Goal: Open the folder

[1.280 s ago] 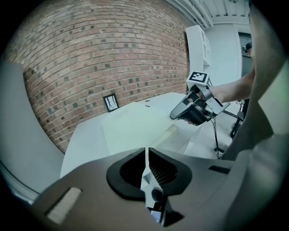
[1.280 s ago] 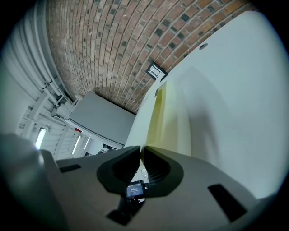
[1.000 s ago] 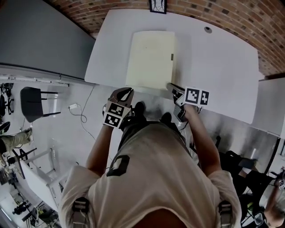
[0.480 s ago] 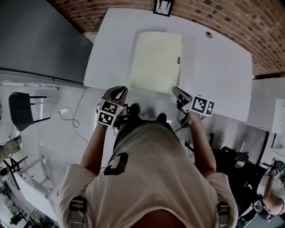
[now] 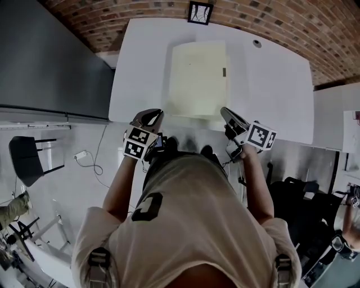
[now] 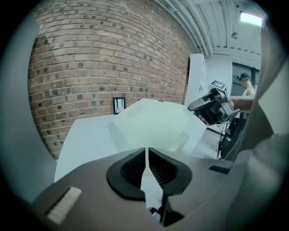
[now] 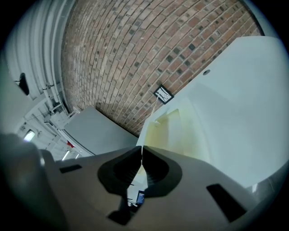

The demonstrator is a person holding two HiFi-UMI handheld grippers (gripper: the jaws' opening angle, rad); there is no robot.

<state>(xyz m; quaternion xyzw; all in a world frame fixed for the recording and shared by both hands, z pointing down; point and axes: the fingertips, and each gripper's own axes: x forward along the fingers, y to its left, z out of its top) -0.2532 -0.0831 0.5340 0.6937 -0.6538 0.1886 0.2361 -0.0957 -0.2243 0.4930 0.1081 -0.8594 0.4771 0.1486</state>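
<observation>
A pale yellow folder point(image 5: 198, 79) lies shut and flat in the middle of the white table point(image 5: 270, 84), with a small dark tab point(image 5: 223, 72) on its right edge. My left gripper point(image 5: 151, 117) hovers off the table's near edge, just left of the folder's near left corner, jaws shut and empty. My right gripper point(image 5: 229, 115) hangs by the folder's near right corner; its jaws have just closed the last bit, with nothing between them. The left gripper view shows the folder point(image 6: 153, 124) ahead of the shut left gripper point(image 6: 147, 151). In the right gripper view the folder point(image 7: 174, 133) lies beyond the right gripper point(image 7: 142, 151).
A brick wall runs behind the table, with a small black frame point(image 5: 199, 12) at its foot. A round grommet point(image 5: 257, 43) sits in the tabletop at the far right. A grey partition point(image 5: 50, 62) stands left. A black chair point(image 5: 25, 157) and a cable point(image 5: 84, 154) are on the floor.
My right gripper has lifted from the folder's near right corner. My left gripper has drifted slightly left, away from the near left corner. The folder has not moved.
</observation>
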